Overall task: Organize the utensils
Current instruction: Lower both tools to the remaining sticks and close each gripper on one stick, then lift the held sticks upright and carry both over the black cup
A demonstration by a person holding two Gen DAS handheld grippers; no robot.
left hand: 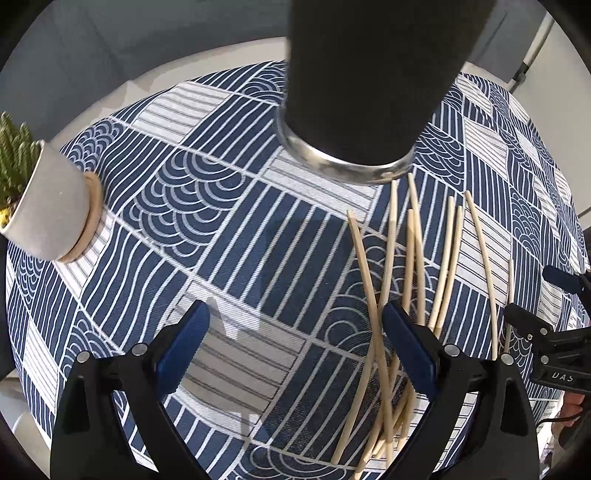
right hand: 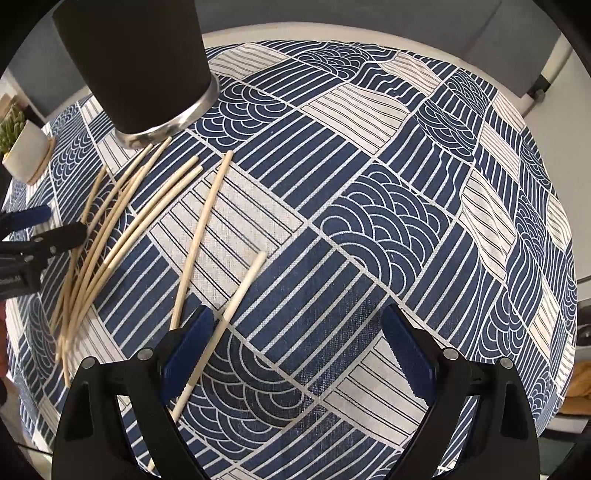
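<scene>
Several pale wooden chopsticks [left hand: 413,258] lie fanned on the blue-and-white patterned cloth, in front of a tall black tumbler [left hand: 354,92] with a silver base. My left gripper [left hand: 295,325] is open just above the cloth; its right finger hangs over the pile and nothing sits between the pads. In the right wrist view the pile [right hand: 110,229] lies at the left below the tumbler [right hand: 140,70]. One loose chopstick [right hand: 201,240] lies apart, and another [right hand: 229,314] runs along the inner face of my right gripper's left finger. The right gripper [right hand: 299,332] is open.
A small white pot with a green cactus-like plant [left hand: 51,210] stands on a wooden coaster at the left. The patterned cloth [right hand: 369,184] covers a round white table whose rim [right hand: 332,31] shows at the back. The right gripper [left hand: 539,299] shows at the right edge.
</scene>
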